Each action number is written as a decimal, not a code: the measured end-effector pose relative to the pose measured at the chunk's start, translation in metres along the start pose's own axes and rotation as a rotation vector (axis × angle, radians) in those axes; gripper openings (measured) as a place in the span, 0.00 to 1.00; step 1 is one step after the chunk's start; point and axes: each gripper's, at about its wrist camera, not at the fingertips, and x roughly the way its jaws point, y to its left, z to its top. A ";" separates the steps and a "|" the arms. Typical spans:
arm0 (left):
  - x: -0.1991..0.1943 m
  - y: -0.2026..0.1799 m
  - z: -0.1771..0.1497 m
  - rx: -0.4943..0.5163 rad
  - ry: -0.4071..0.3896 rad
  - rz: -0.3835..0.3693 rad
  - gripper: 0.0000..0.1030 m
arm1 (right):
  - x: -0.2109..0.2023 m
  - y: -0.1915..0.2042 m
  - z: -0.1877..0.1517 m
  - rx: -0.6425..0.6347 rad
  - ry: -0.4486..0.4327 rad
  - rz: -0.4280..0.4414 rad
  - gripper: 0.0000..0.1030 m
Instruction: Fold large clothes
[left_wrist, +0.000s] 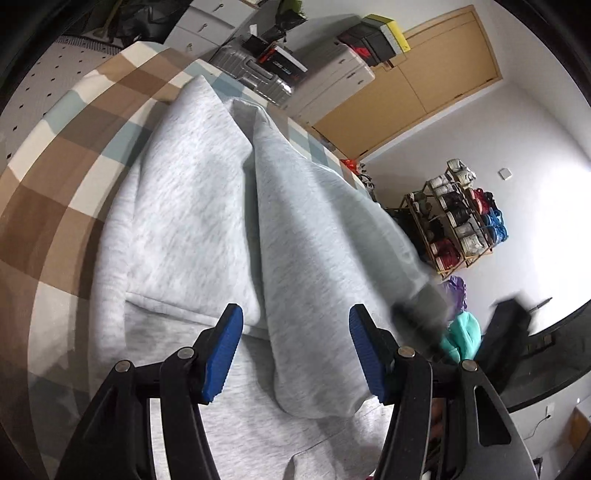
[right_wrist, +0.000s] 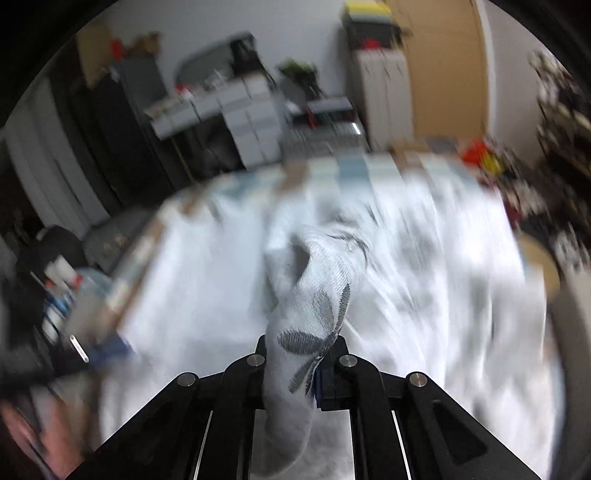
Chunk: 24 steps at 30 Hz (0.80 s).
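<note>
A large pale grey sweatshirt (left_wrist: 192, 206) lies spread on a bed with a brown, white and blue checked cover (left_wrist: 74, 155). One raised fold of it (left_wrist: 314, 240) runs toward me and passes between the blue pads (left_wrist: 225, 350) of my left gripper (left_wrist: 295, 354). That gripper stands open, with a gap at the left pad. In the blurred right wrist view, my right gripper (right_wrist: 303, 354) is shut on a bunched piece of the grey cloth (right_wrist: 317, 280) with dark grey stitched leaves. The cloth hangs over the fingers and hides the pads.
Beyond the bed stand a silver suitcase (left_wrist: 255, 74), white drawer units (left_wrist: 332, 85) and a wooden door (left_wrist: 424, 85). A rack of shoes (left_wrist: 458, 221) stands by the right wall. Teal cloth (left_wrist: 461, 332) and purple cloth lie off the bed's right edge.
</note>
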 end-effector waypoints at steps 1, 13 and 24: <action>0.000 0.001 -0.001 0.001 -0.002 0.000 0.53 | 0.006 -0.008 -0.013 0.050 0.035 0.015 0.03; 0.044 -0.052 0.008 0.202 0.097 -0.008 0.53 | 0.007 -0.017 -0.046 0.180 0.104 0.105 0.07; 0.133 -0.052 -0.002 0.362 0.345 0.200 0.50 | -0.067 -0.050 -0.049 0.303 -0.102 0.147 0.12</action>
